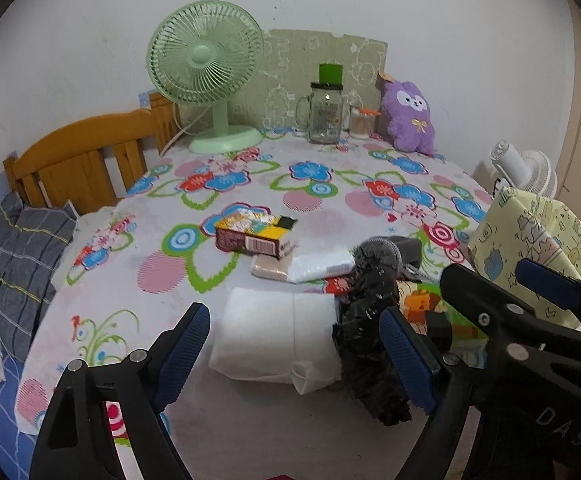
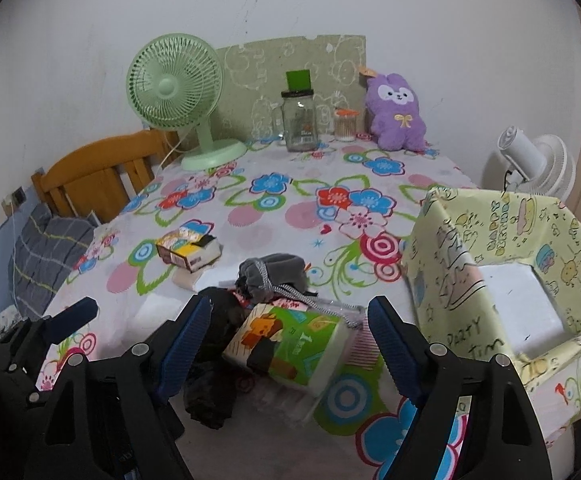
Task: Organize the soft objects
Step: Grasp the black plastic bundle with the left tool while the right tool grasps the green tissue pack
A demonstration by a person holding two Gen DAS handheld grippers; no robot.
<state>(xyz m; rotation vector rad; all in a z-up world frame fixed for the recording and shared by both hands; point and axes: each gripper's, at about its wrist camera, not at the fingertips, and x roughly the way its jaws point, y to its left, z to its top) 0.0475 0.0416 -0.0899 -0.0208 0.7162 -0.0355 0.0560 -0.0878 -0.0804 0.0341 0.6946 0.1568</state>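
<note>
Both claws were open and held nothing: the left claw (image 1: 294,350) over a white pad (image 1: 274,336), the right claw (image 2: 286,338) over a tissue pack (image 2: 290,350). That pack lay tilted, long side slanting down right, beside the box (image 2: 450,276), which looked empty.

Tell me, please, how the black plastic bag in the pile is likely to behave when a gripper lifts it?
The black plastic bag looks crumpled and glossy, so probably floppy, light and slippery. It lies against the white pad, so it may drag that.
</note>
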